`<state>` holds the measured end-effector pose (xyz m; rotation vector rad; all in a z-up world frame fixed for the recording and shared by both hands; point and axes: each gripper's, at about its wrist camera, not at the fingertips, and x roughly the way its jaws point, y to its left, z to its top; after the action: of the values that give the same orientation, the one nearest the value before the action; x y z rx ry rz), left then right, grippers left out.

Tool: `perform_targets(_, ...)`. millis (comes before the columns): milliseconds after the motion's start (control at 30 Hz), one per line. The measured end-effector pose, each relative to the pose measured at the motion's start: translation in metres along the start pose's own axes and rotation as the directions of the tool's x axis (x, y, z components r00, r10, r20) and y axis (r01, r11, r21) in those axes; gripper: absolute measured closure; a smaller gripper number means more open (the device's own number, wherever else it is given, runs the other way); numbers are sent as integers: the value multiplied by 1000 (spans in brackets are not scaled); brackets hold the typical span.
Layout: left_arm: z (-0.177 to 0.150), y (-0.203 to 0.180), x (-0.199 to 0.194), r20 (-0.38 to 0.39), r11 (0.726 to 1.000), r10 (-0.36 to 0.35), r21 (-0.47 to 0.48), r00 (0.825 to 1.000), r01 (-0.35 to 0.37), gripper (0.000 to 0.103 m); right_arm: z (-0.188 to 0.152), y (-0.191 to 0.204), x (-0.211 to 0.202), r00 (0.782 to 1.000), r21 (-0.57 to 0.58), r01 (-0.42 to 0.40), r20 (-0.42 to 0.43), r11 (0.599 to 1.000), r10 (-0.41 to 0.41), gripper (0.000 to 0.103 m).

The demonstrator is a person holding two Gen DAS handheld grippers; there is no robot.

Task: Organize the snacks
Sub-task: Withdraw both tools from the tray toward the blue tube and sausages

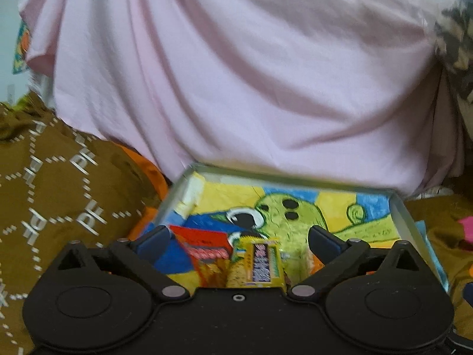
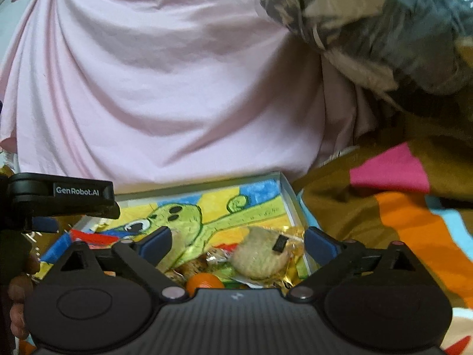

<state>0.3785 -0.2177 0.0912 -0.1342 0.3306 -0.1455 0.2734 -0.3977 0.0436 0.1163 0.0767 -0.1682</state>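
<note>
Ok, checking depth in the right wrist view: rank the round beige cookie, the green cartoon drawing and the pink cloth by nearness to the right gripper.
1. Round beige cookie, between the fingers.
2. Green cartoon drawing, on the box floor behind.
3. Pink cloth, beyond the box.

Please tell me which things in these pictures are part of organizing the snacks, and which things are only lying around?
Part of the job:
shallow box with the cartoon drawing
red snack packet
yellow bar
round pale snack in gold wrapper
small orange snack
left gripper and right gripper, both open

Only lying around:
pink cloth
brown patterned blanket
grey patterned bundle
</note>
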Motion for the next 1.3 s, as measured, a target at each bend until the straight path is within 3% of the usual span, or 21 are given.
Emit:
perform_targets(367,14,30,-76,74,1000,17,1,997,-17,1,20,14,-62,999,-38,1,48,999,1,0)
perform_targets(733,2,59,-160,82,998,49,22,995,-51,1,12,38,-134,998,-40,-59,15,997,60,0)
perform_targets(1100,-47,108,-222,-5,992,115,53,993,-114,1,-19,57,-193,985,-18,-147,-91,989,145,0)
perform_targets(1300,-81,135,-241,-98,987,144,91,985,-135,1,-32,76,-216,971,-42,-203,-138,978,195,0)
